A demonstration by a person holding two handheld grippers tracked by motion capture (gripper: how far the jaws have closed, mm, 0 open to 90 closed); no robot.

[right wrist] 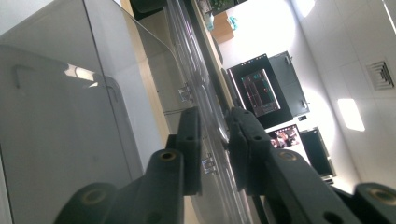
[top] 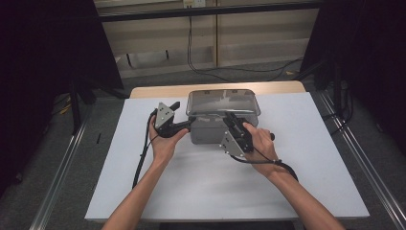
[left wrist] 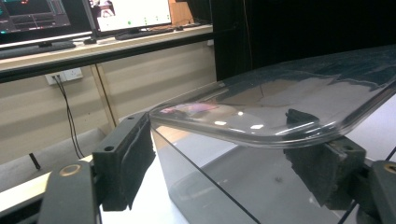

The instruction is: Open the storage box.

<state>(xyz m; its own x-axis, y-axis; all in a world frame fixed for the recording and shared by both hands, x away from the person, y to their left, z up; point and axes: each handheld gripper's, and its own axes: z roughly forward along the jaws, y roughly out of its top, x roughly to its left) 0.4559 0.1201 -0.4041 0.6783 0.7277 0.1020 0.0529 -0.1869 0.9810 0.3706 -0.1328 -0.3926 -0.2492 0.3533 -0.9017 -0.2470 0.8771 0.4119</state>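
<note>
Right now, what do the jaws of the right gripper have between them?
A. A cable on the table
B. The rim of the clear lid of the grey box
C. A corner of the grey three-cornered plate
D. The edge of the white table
B: in the right gripper view the right gripper has its two black jaws on either side of the thin rim of the clear lid on the grey box.

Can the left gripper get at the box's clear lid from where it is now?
Probably yes. The left gripper already straddles a corner of the clear lid, its pads on either side of the rim with nothing between. The right gripper holds the front edge, clear of that corner.
</note>
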